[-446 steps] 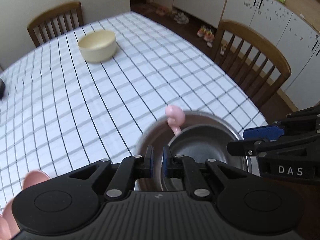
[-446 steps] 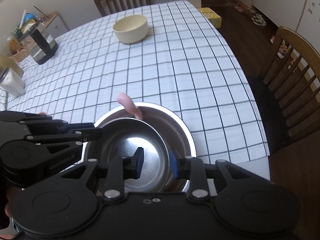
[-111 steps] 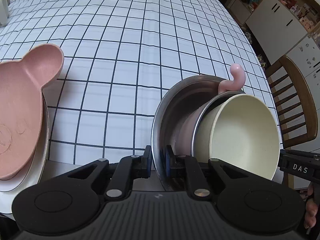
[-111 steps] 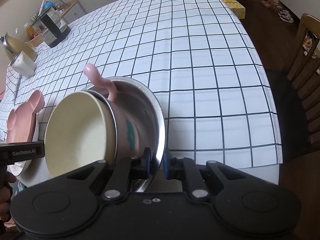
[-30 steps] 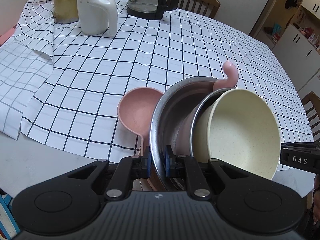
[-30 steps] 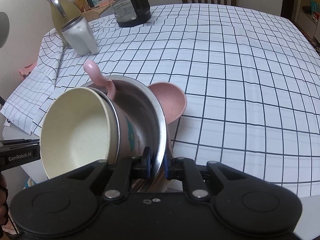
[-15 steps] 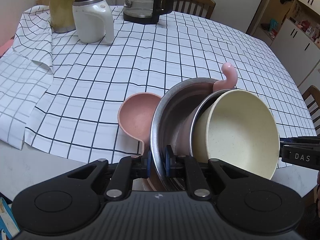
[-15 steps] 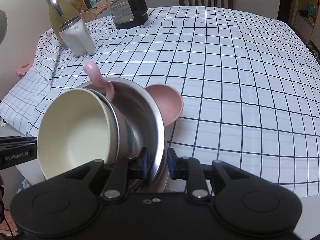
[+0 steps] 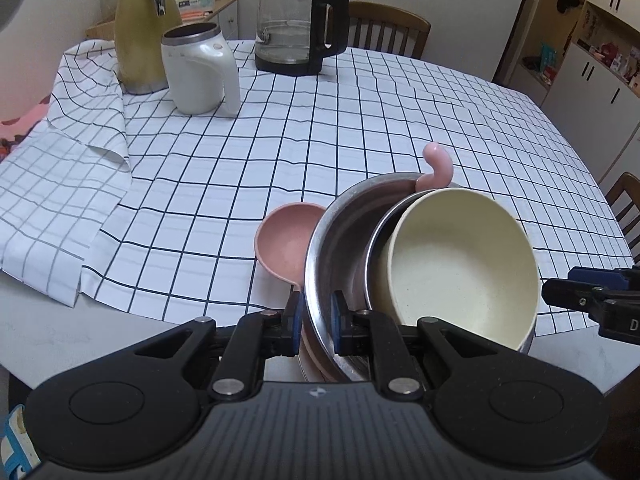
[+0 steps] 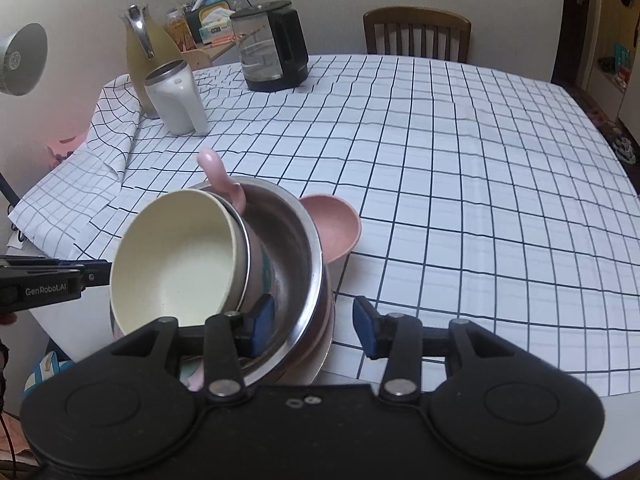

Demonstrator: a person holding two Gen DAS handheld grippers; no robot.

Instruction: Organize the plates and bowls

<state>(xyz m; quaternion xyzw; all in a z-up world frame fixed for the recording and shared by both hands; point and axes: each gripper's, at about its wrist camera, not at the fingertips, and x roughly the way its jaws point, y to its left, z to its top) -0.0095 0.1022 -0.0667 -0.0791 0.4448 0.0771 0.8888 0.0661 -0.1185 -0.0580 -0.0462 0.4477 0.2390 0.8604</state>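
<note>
Right wrist view: the right gripper point(image 10: 313, 322) fingers have just been spread off the steel bowl point(image 10: 294, 240) rim, which lies between them untouched; the left gripper point(image 9: 316, 317) is seen pinching the opposite rim; the nested bowl stack is judged set on the pink plate point(image 10: 338, 226) at the tabletop point(image 10: 460, 168) edge, release half done.

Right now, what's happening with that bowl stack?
A person with a handheld gripper in each hand has a nested stack, a cream bowl inside a pink cup inside a large steel bowl, tilted at the near edge of the checked-cloth table, on a pink eared plate. The left gripper is clamped on the steel bowl's rim. The right gripper has just been opening; the rim sits between its jaws, unpressed.
</note>
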